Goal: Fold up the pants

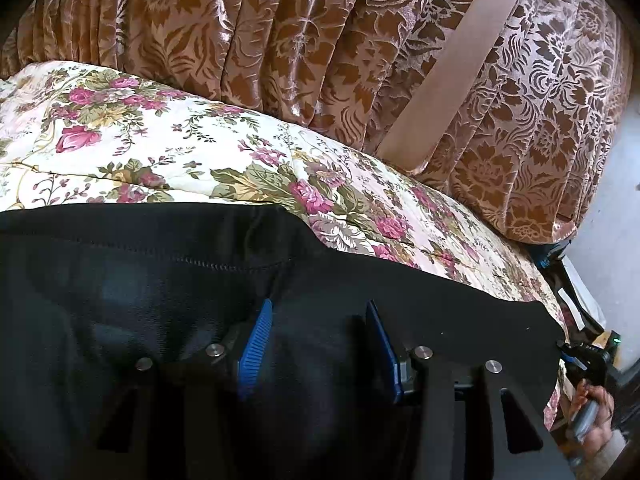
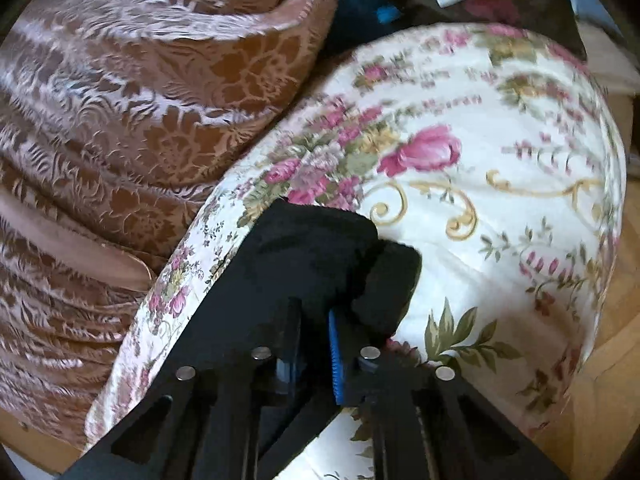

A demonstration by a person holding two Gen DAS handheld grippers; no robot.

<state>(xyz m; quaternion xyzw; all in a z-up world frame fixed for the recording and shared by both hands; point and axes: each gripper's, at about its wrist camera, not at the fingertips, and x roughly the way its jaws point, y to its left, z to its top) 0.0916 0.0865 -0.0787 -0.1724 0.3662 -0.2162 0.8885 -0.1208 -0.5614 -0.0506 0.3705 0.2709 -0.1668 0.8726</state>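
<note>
The black pants lie spread on the floral bedspread, their stitched edge running across the left wrist view. My left gripper hovers low over this cloth. Its blue pads stand apart with their inner faces bare, and dark fabric lies under and between them. In the right wrist view my right gripper is shut on a bunched end of the pants, which bulges out past the fingertips above the bedspread. At the far right of the left wrist view a hand holds the right gripper.
A brown floral curtain hangs close behind the bed, with a plain pink band across it. The same curtain fills the left of the right wrist view. Dark clutter lies beyond the bed corner, and wooden floor shows at the right.
</note>
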